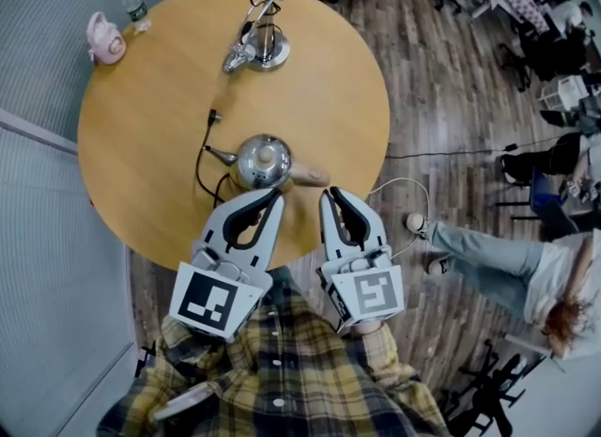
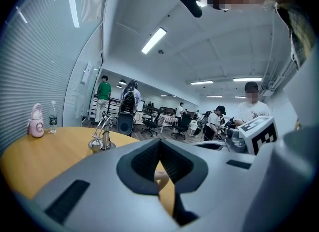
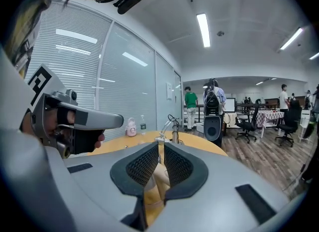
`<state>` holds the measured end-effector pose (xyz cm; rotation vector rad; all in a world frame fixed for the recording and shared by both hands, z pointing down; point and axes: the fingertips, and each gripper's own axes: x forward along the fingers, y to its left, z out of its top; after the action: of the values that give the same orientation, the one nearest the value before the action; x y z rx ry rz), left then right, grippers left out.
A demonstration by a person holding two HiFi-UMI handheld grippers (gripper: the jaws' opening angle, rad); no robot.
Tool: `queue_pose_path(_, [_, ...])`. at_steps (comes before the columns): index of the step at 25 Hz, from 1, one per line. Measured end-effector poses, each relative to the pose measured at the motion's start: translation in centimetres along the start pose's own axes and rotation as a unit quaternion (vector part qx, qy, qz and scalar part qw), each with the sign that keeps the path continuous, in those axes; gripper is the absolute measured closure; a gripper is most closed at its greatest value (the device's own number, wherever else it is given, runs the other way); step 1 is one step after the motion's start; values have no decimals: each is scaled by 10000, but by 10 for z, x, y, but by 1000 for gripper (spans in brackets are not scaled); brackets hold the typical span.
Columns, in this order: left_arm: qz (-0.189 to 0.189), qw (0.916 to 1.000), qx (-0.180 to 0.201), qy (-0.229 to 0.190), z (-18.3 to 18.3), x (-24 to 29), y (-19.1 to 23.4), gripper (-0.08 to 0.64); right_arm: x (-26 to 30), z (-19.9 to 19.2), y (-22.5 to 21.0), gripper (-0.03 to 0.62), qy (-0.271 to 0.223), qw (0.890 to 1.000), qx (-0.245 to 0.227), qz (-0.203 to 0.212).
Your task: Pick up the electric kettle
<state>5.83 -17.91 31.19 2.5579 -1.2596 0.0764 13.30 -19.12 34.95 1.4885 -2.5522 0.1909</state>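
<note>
The steel electric kettle (image 1: 262, 161) stands near the front edge of the round wooden table (image 1: 141, 144). Its spout points left and its wooden handle (image 1: 307, 176) sticks out to the right. A black cord (image 1: 202, 158) curls beside it. My left gripper (image 1: 274, 196) hovers just in front of the kettle's body, shut and empty. My right gripper (image 1: 329, 194) is shut too, with its tips just short of the handle's end. In the left gripper view the left gripper (image 2: 159, 143) has its jaws meeting. The right gripper (image 3: 160, 146) shows only a slit between its jaws, and the tan handle (image 3: 158, 173) lies beyond it.
A chrome faucet stand (image 1: 258, 45) sits at the table's far side, with a pink jug (image 1: 105, 39) and a water bottle (image 1: 134, 5) at the far left. A white cable (image 1: 399, 186) and a person's legs (image 1: 488, 252) lie on the floor to the right.
</note>
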Motion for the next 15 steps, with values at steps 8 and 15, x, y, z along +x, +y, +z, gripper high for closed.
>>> queue_pose_path(8, [-14,9998,-43,185,-22,8,4,557,13,-41,-15,445,285,9995,27,-111])
queue_pose_path(15, [19,9998,-52,179,-36,18,13,557,26,-83,-30,376,682,9963,-145,-510])
